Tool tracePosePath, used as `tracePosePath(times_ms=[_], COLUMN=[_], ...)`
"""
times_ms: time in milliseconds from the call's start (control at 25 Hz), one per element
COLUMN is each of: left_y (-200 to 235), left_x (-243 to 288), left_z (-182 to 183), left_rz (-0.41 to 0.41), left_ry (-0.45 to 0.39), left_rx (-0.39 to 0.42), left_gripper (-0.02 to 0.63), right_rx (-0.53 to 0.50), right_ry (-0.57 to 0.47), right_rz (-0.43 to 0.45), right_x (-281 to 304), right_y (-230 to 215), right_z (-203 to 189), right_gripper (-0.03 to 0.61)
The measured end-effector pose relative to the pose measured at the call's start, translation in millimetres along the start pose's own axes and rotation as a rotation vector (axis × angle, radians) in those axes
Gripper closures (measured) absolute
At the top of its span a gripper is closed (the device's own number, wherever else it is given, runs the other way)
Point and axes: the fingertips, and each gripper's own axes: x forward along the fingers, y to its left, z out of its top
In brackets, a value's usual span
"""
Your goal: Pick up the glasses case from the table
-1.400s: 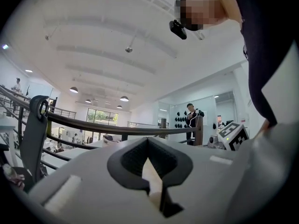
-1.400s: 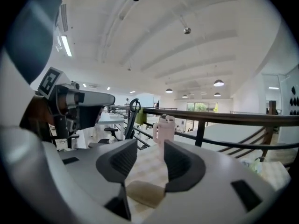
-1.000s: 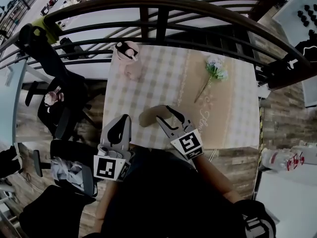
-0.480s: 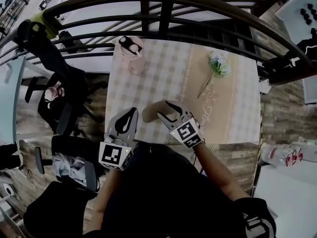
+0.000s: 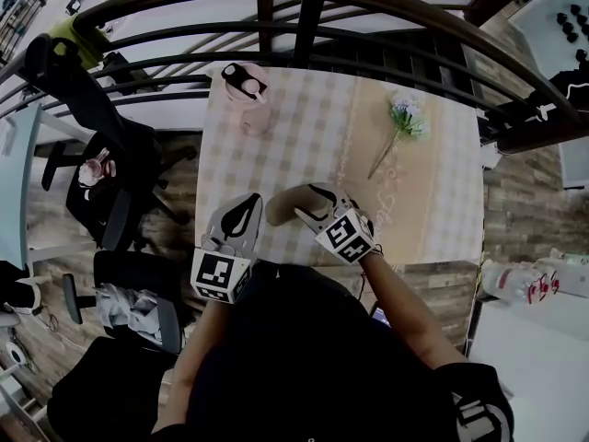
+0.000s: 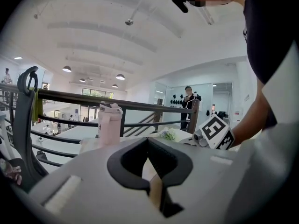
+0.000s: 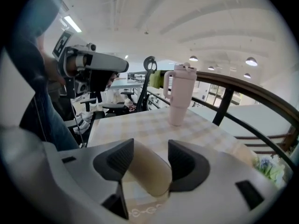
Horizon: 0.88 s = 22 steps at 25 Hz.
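The tan glasses case (image 5: 279,207) lies between the jaws of my right gripper (image 5: 296,201) near the table's front edge. In the right gripper view the case (image 7: 148,174) fills the gap between both dark pads, low over the checked tablecloth, and the pads still touch it while the jaws are opening. My left gripper (image 5: 245,204) hovers just left of the case at the table's front left corner. Its jaws are shut with nothing in them, as the left gripper view shows (image 6: 148,146).
A pink tumbler (image 5: 247,95) stands at the table's far left corner and a small flower sprig (image 5: 402,118) lies at the far right. A dark railing (image 5: 304,26) runs behind the table (image 5: 433,210). Office chairs (image 5: 120,201) stand to the left.
Both grippers have sunk toward the table and shifted slightly further over it. The case has stayed between the right jaws, which have spread a little.
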Motion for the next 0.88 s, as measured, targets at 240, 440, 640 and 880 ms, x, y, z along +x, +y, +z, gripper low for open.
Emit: tracePosePath(times_ms=[240, 440, 640, 880], left_y=[1.8, 4.8, 7.6, 10.7], left_x=[4.0, 5.7, 6.5, 7.8], left_z=[-9.5, -13.5, -15.0, -18.4], left_rz=[-0.008, -0.009, -0.009, -0.004], left_ry=[0.025, 0.036, 0.044, 0.052], left_rx=[-0.007, -0.016, -0.02, -0.027], left_gripper=[0.604, 0.604, 0.604, 0.604], right_rx=[-0.19, -0.308, -0.389, -0.467], right_ry=[0.115, 0.192, 0.264, 0.328], right_rz=[0.092, 0.164, 0.232, 0.286], right_x=[14.3, 24.8, 33.2, 42.0], right_y=[15.4, 25.6, 33.1, 36.1], right_z=[-15.9, -28.5, -40.4, -52.0], right_gripper=[0.35, 0.323, 0.298, 0.269])
